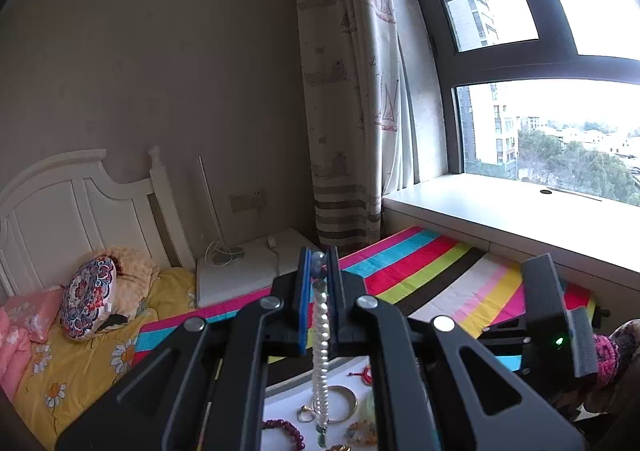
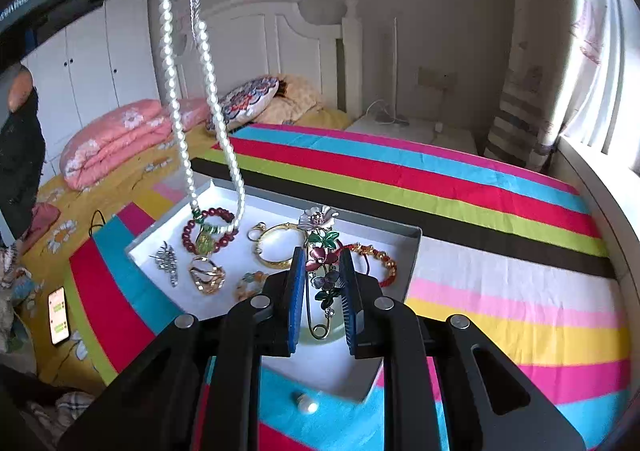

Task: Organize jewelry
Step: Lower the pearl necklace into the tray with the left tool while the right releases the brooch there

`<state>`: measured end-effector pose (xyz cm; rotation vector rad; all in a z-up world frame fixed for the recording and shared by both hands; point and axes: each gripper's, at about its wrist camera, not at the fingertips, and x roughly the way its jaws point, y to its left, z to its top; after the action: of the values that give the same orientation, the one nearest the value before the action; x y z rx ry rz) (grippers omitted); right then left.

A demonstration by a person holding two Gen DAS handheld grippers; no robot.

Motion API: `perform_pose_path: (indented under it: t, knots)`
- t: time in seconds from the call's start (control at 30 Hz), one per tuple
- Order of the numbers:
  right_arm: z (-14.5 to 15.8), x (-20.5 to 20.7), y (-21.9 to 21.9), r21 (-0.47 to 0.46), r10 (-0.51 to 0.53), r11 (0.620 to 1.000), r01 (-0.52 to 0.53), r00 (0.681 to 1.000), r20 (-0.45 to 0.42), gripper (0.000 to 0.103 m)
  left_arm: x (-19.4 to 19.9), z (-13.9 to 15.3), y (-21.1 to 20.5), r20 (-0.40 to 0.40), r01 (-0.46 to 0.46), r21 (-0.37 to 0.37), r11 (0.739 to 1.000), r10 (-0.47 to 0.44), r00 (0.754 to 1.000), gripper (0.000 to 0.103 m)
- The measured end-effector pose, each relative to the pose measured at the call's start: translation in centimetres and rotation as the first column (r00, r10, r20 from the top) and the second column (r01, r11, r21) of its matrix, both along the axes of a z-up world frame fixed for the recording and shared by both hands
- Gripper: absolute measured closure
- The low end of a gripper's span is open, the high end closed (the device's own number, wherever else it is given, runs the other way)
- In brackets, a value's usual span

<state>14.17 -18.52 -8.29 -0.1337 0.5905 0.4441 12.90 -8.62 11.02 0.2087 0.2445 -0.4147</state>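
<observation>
Pearls dangle at upper left of the right wrist view: the pearl necklace point(image 2: 208, 91) hangs from the clenched left gripper point(image 1: 319, 271), its low end reaching the white tray point(image 2: 400, 247) at centre. Right gripper point(image 2: 322, 275) hovers over a flower brooch point(image 2: 322, 251), jaws parted.

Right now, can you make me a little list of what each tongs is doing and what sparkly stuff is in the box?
left tongs: shut on the pearl necklace, lifted high; its green pendant end hangs down over the box
right tongs: open, around the flower brooch, not squeezing it
box: white, shallow, on the striped blanket
inside box: dark red bead bracelet, gold bangle, gold ring, silver brooch, red and gold bracelet
outside box: one pearl earring on the blanket
</observation>
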Motion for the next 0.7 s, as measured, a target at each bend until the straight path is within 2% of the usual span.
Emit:
perform_pose_path:
  t: [0.17,0.27,0.47,0.7]
  knots:
    - [-0.4,3.1,0.9,-0.075,0.058,0.995,-0.059,0.998,-0.02,0.086,0.9,-0.6,-0.1,0.007,-0.028,0.005,1.0,0.028,1.0,0.096]
    - [-1.1,5.2,1.6,-0.12,0.093,0.988,-0.099,0.994,-0.055,0.086,1.7,-2.2,0.1,-0.013,-0.058,0.036,0.998,0.059,0.998,0.096]
    - [-2.9,7.7,3.1,-0.218,0.145,0.961,-0.169,0.982,-0.121,0.086,3.3,-6.5,2.7,-0.113,-0.107,0.046,0.993,0.112,0.987,0.096]
    - [-3.7,8.6,3.8,-0.248,0.161,0.948,-0.199,0.973,-0.163,0.086,2.8,-11.5,5.8,-0.227,-0.132,0.036,0.991,0.136,0.964,0.096]
